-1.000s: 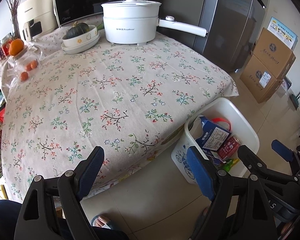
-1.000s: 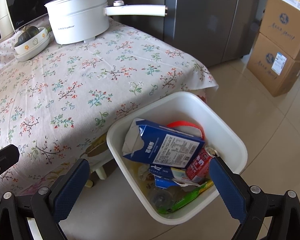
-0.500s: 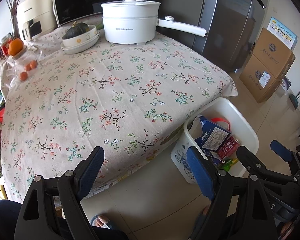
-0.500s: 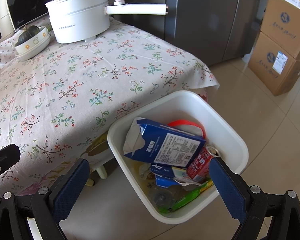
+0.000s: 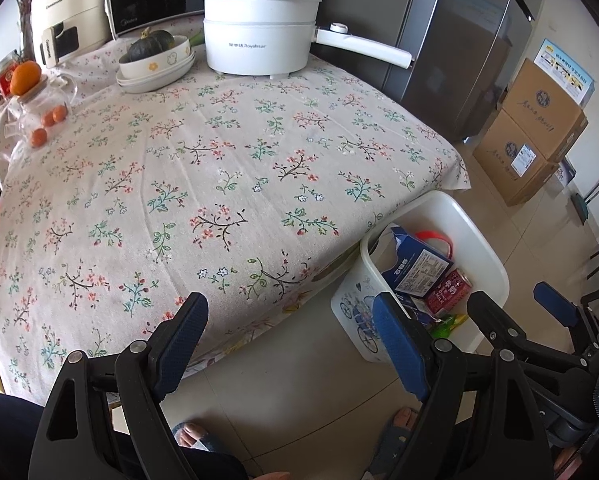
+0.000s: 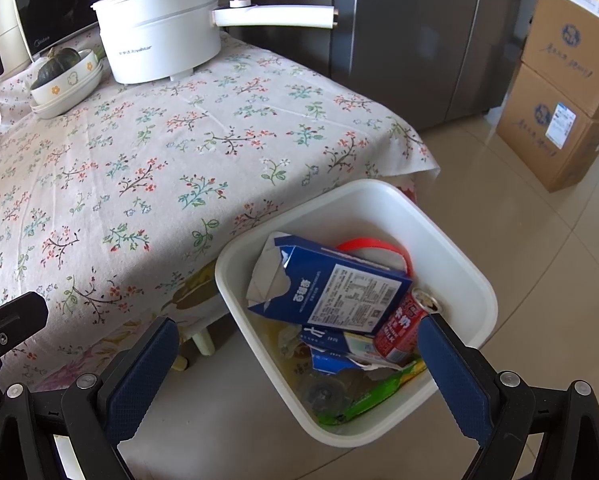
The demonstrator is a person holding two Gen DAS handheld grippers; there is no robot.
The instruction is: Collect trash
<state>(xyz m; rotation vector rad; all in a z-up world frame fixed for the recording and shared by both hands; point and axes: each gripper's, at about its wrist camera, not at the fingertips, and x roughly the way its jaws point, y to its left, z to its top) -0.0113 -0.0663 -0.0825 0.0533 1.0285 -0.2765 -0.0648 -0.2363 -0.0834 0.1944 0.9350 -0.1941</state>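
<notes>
Both grippers hang with jaws spread wide and nothing between them: the left gripper (image 5: 287,344) over the near edge of the tabletop (image 5: 227,168), the right gripper (image 6: 299,364) above the white bin (image 6: 455,240) that stands on the floor just beside the tabletop's corner.

The trash already lies in the bin: a torn blue carton (image 6: 331,288) on top, a red milk can (image 6: 403,328) leaning against its lower end, a green wrapper (image 6: 379,396) and a clear, crumpled plastic piece (image 6: 319,392) underneath. No loose trash shows on the floral cloth; only a pot, bowls and fruit stand at the far side.

The carton looks light and, being torn open, likely to cave in; its flat sides would give the surest hold. The can seems stiff but smooth, so a pinch across its body suits it. The wrapper is probably limp and slippery. The bin itself appears rigid and light, with its rim the place to take hold.
</notes>
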